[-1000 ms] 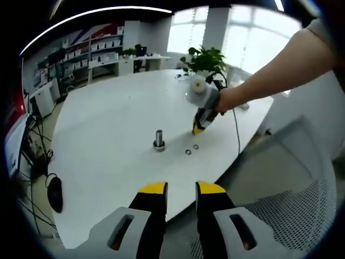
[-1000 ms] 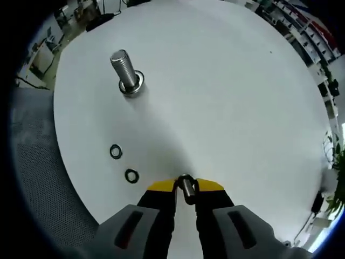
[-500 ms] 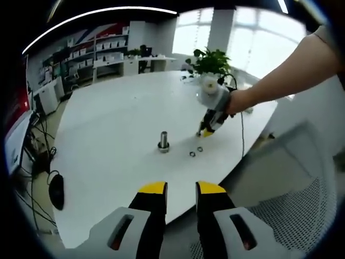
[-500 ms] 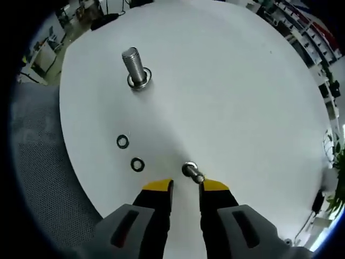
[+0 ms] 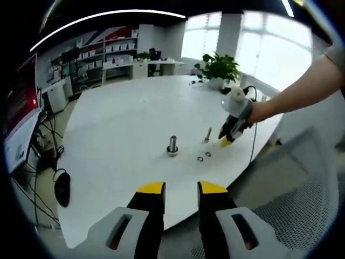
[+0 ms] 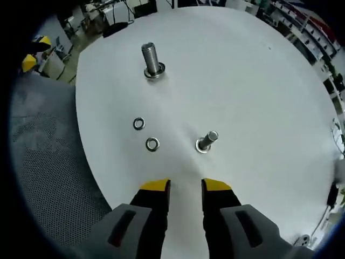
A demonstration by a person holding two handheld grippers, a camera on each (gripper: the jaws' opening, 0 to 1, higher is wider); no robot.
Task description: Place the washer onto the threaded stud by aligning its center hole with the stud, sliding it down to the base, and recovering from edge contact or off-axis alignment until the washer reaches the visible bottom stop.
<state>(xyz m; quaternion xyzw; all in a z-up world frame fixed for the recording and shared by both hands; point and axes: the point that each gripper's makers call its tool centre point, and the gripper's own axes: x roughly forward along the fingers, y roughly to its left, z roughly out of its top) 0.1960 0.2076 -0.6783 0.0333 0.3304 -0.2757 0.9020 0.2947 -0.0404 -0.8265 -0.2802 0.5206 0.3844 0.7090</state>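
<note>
- The right gripper [image 6: 185, 186] has let go of the small bolt [image 6: 206, 141], now standing on the white table [image 6: 259, 97]; jaws parted, empty.
- Left gripper [image 5: 180, 189] open, empty.
- Two washers [image 6: 145, 134] lie near the stud [image 6: 152, 59]; an office lies behind.

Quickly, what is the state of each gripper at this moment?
Left gripper: open, holding nothing, raised off the table.
Right gripper: open, holding nothing, with the small stud standing on the table ahead of it.
</note>
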